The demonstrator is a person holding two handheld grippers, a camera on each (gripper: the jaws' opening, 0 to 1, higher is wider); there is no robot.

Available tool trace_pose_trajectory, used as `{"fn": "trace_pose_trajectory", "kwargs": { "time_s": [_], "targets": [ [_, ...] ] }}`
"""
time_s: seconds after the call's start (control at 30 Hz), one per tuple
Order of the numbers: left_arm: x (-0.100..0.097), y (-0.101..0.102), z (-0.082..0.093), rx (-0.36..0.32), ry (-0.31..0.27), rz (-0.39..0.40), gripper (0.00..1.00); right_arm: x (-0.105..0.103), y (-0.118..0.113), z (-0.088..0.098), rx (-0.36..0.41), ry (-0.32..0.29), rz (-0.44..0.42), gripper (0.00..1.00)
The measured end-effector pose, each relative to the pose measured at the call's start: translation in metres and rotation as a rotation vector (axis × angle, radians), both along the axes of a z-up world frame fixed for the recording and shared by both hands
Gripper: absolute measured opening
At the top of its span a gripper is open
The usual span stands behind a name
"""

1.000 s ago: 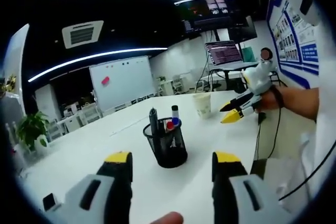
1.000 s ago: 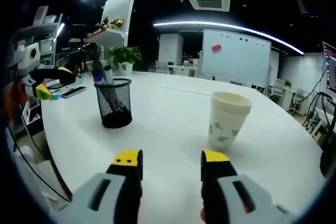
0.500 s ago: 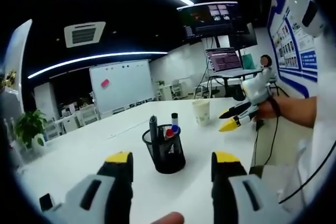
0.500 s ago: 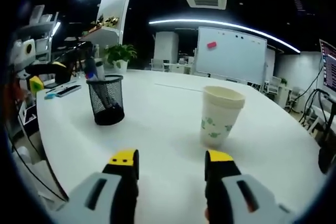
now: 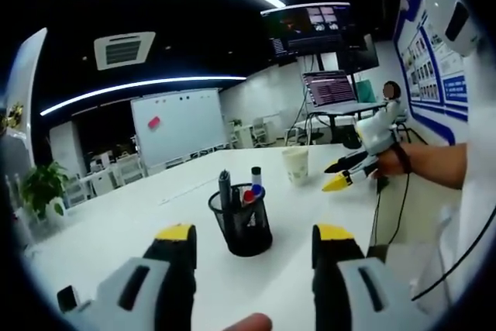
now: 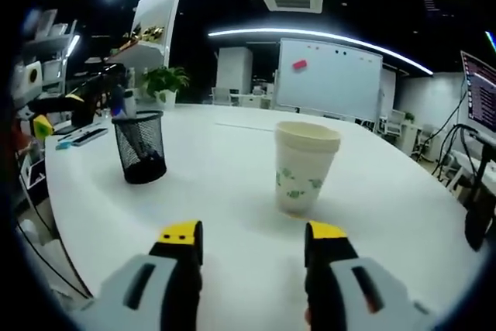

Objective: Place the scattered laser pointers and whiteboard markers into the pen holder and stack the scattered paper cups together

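A black mesh pen holder [image 5: 242, 226] stands on the white table [image 5: 155, 215], with markers and a dark pointer [image 5: 225, 189] sticking out of it. My left gripper [image 5: 253, 239] is open just short of it, nothing between its jaws. A stack of white paper cups [image 5: 295, 165] stands further off, beside the right gripper [image 5: 343, 174], which a hand holds. In the right gripper view the paper cups [image 6: 305, 168] stand upright ahead of my open right gripper [image 6: 254, 236], slightly right of centre. The pen holder [image 6: 139, 146] stands to the left.
A potted plant [image 6: 164, 83] and a whiteboard [image 6: 328, 79] stand beyond the table. Small flat objects [image 6: 77, 136] lie near the table's left edge. A small dark object [image 5: 67, 298] lies by my left jaw. Monitors [image 5: 329, 87] and cables stand at the right.
The right gripper view has swung right and closer to the cups, which now sit nearer the centre. The left gripper view has barely shifted since half a second ago.
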State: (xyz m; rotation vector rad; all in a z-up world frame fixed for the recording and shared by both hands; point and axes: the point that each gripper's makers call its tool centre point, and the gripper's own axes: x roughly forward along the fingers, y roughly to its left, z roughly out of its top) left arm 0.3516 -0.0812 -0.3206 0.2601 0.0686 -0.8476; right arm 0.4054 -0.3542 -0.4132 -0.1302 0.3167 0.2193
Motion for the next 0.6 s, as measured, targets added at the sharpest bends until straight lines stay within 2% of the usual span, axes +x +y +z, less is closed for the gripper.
{"fn": "trace_pose_trajectory", "kwargs": {
  "time_s": [0.2,0.6],
  "targets": [
    [-0.001,0.001,0.003,0.001,-0.01,-0.002,0.61,0.003,-0.007,0.001,-0.011,-0.006,-0.023,0.56],
    [-0.002,0.002,0.003,-0.002,-0.01,0.002,0.61,0.004,-0.024,0.0,0.018,-0.02,-0.078,0.57]
  ]
}}
